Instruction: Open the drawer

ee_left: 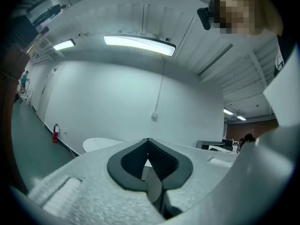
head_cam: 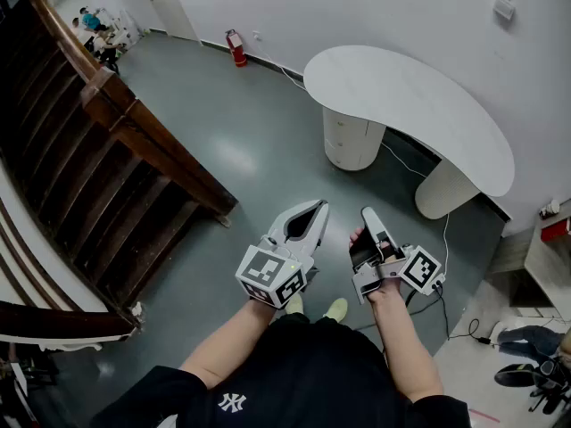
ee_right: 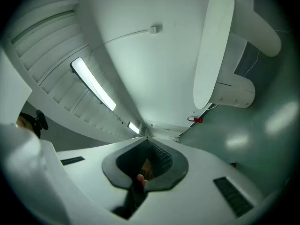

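L gripper (head_cam: pixel 318 207) tips pinched together, nothing between. R gripper (head_cam: pixel 368 213) same, empty. Both well apart from desk (head_cam: pixel 419 105). Drawer (head_cam: pixel 343 127) closed, in round pedestal (head_cam: pixel 359 156) under desk's left end.

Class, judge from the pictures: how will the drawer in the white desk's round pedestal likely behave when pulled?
The drawer has a smooth curved front with no handle I can make out, so a grip may slip. The desk stands on two broad pedestals, so it probably stays put.
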Available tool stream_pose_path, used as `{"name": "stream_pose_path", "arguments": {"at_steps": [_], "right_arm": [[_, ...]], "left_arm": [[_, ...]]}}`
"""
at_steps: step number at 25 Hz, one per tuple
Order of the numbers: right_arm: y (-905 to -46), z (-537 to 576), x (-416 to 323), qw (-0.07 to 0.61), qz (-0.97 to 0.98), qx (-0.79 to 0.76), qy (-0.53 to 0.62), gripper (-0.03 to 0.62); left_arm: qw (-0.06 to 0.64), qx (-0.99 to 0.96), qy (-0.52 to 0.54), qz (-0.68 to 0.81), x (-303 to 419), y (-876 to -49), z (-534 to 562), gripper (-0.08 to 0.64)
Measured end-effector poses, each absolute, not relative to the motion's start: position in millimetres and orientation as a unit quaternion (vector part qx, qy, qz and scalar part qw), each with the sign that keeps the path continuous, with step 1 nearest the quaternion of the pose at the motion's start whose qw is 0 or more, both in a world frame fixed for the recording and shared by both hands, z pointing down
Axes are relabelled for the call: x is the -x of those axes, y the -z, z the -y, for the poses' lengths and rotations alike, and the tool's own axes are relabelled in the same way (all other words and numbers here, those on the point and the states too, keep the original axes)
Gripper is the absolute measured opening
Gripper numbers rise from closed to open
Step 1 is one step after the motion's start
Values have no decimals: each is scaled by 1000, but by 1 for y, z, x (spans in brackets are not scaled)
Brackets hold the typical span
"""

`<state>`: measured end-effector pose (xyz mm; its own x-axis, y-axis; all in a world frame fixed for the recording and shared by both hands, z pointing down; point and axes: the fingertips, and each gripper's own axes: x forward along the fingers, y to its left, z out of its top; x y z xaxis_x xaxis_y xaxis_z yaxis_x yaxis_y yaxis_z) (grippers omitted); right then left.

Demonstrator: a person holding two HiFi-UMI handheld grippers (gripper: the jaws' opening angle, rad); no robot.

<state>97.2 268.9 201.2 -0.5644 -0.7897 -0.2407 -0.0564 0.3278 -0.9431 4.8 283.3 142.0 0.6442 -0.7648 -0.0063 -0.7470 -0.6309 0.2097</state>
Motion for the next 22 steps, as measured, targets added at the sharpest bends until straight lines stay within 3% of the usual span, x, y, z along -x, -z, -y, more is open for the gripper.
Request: {"name": "stream_pose_path", "arguments": {"at_steps": [22], "right_arm": [[-207,-270,-124,380,-722,281,505,15]], "left_arm": [[100,-898,41,425,-30,-150,-283,9]]}}
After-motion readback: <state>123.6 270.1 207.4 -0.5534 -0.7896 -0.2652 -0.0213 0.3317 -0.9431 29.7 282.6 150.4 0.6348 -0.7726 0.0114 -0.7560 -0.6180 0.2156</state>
